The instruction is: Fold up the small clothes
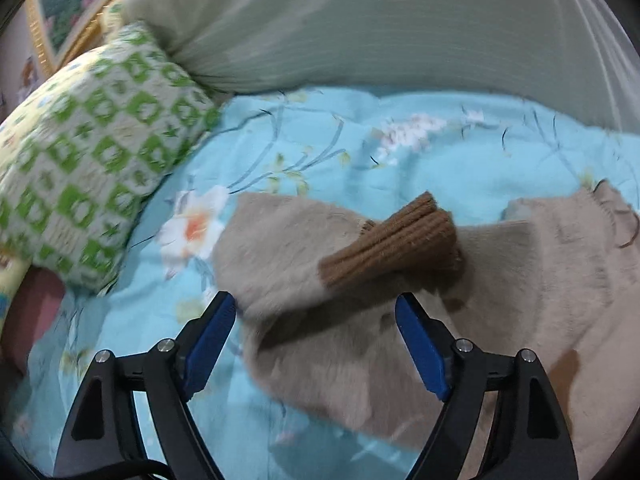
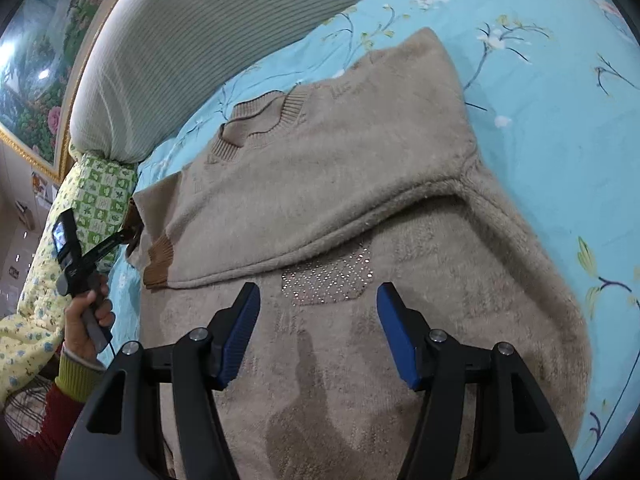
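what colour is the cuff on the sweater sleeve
The cuff is ribbed brown, darker than the beige sweater; the left wrist view shows it best.

Your bed (image 2: 560,128) is covered by a light-blue floral quilt. On it you have 1 beige fuzzy sweater (image 2: 360,152) spread out, both sleeves folded across its body, brown cuffs (image 1: 394,248) showing. A green-checked pillow (image 1: 88,148) and a grey striped bolster (image 1: 360,28) lie along its far edge.
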The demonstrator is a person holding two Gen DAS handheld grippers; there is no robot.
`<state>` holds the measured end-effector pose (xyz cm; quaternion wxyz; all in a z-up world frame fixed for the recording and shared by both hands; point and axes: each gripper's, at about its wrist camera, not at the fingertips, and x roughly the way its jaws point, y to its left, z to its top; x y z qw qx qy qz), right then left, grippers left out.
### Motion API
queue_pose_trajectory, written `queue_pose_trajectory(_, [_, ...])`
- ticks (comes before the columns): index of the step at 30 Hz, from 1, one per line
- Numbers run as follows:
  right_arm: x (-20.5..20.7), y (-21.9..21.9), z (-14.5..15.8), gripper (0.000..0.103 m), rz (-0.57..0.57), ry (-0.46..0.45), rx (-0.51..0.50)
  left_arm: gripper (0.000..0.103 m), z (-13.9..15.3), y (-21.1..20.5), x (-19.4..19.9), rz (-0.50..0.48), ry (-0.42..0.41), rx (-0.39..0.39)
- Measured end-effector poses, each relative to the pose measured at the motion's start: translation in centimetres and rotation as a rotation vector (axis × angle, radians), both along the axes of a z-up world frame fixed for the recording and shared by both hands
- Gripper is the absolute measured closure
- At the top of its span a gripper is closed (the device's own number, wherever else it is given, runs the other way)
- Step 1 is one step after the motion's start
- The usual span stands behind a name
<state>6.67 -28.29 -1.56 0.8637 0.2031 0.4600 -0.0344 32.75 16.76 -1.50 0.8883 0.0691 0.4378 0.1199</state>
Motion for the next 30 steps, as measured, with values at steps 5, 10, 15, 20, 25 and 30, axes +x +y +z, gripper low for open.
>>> queue_pose_trajectory(5, [-0.1, -0.1, 0.2, 0.041, -0.012, -0.003, 0.009, 0.061, -0.6, 2.0, 1.5, 0.011, 0.021, -0.124])
queue_pose_trajectory(10, [-0.2, 0.6, 0.0, 0.041, 0.003, -0.005, 0.021, 0.092, 1.1, 2.5, -0.2, -0.04, -0.04, -0.258])
queue_pose_trajectory(15, [-0.4, 1.6, -0.1, 0.041, 0.024, -0.015, 0.037, 0.094, 5.5, -1.4, -4.1, -0.172, -0.14, -0.324])
queue_pose_trajectory(20, [-1.1, 2.1, 0.3, 0.041, 0.028, -0.027, 0.062, 0.095, 9.0, -7.4, -7.2, -0.323, -0.193, -0.466])
queue_pose_trajectory(25, [-1.7, 2.0, 0.4, 0.041, 0.015, -0.036, 0.081, 0.095, 8.2, -16.0, -8.6, -0.484, -0.157, -0.571])
queue_pose_trajectory(30, [-2.2, 1.0, 0.9, 0.041, -0.026, -0.048, 0.086, 0.094, 3.2, -23.1, -8.5, -0.545, -0.041, -0.598])
